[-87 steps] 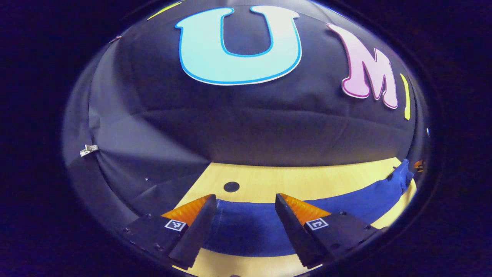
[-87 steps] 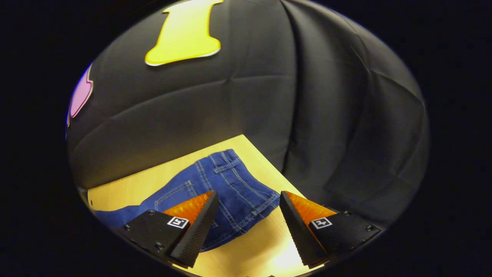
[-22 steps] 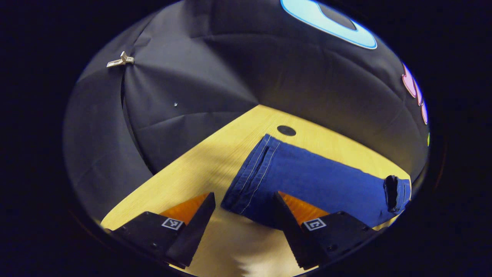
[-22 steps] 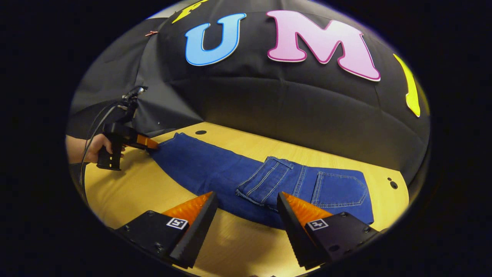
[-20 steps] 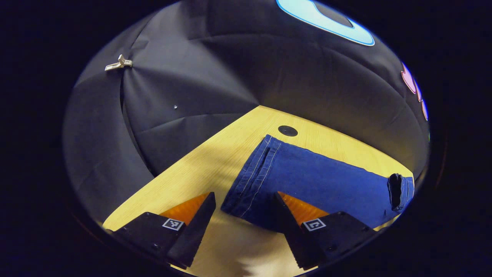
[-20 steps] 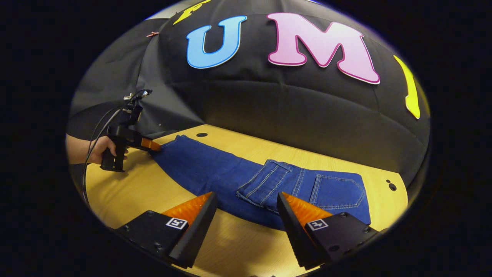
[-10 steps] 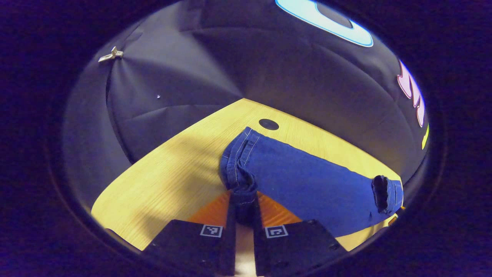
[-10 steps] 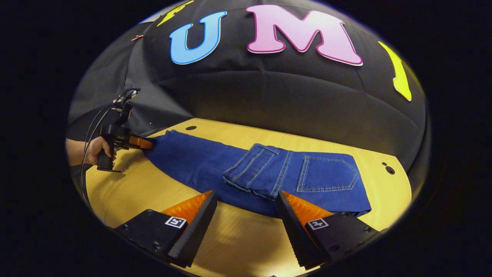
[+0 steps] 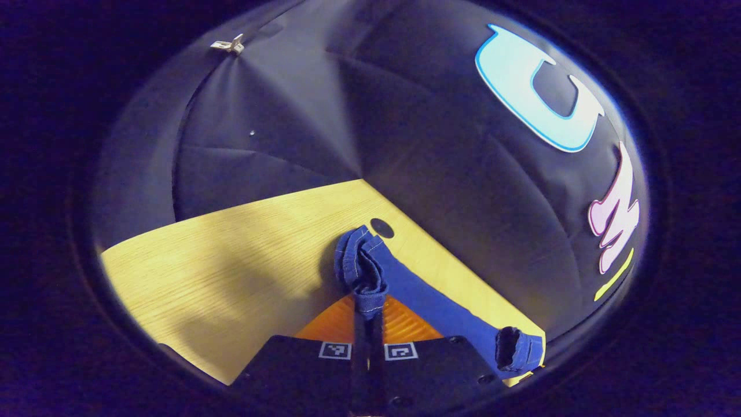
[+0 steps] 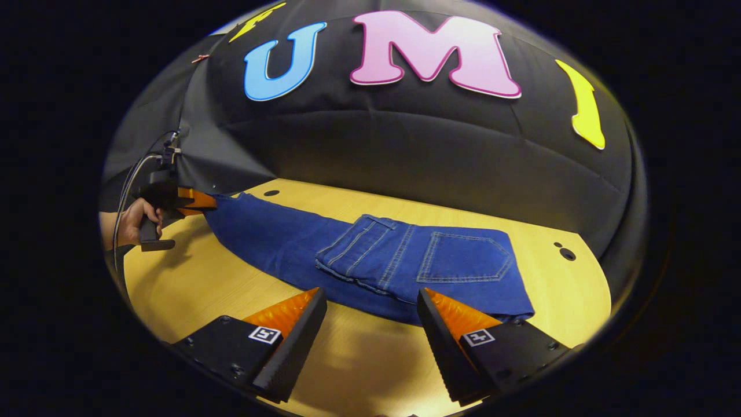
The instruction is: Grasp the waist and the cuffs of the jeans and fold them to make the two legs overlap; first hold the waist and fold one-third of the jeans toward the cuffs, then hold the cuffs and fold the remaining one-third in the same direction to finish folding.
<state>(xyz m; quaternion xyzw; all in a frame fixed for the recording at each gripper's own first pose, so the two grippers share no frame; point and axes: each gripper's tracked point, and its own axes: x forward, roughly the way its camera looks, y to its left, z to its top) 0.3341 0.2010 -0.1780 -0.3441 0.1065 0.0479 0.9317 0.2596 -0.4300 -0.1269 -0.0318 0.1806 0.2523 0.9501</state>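
Closest to me in the left gripper view, my left gripper (image 9: 368, 315) is clamped tight on the cuffs (image 9: 360, 272), the hem bunched into a knot between both fingers. I hold it there because the cuff end is what has to travel for the last fold, and pinching both layers together should keep the two legs stacked as they lift. From that knot the leg runs away as a taut strip toward the far end of the jeans (image 9: 446, 313).

In the right gripper view, my right gripper (image 10: 370, 324) hangs with its fingers spread wide and nothing between them, just in front of the folded waist section (image 10: 405, 258), apart from the denim. I judge the waist third is already turned over, since the back pocket (image 10: 466, 258) lies face up on the leg. The jeans lie along the wooden table (image 10: 191, 284). Farther off, a hand (image 10: 130, 223) grips the left gripper's handle at the cuff end, near the booth wall.
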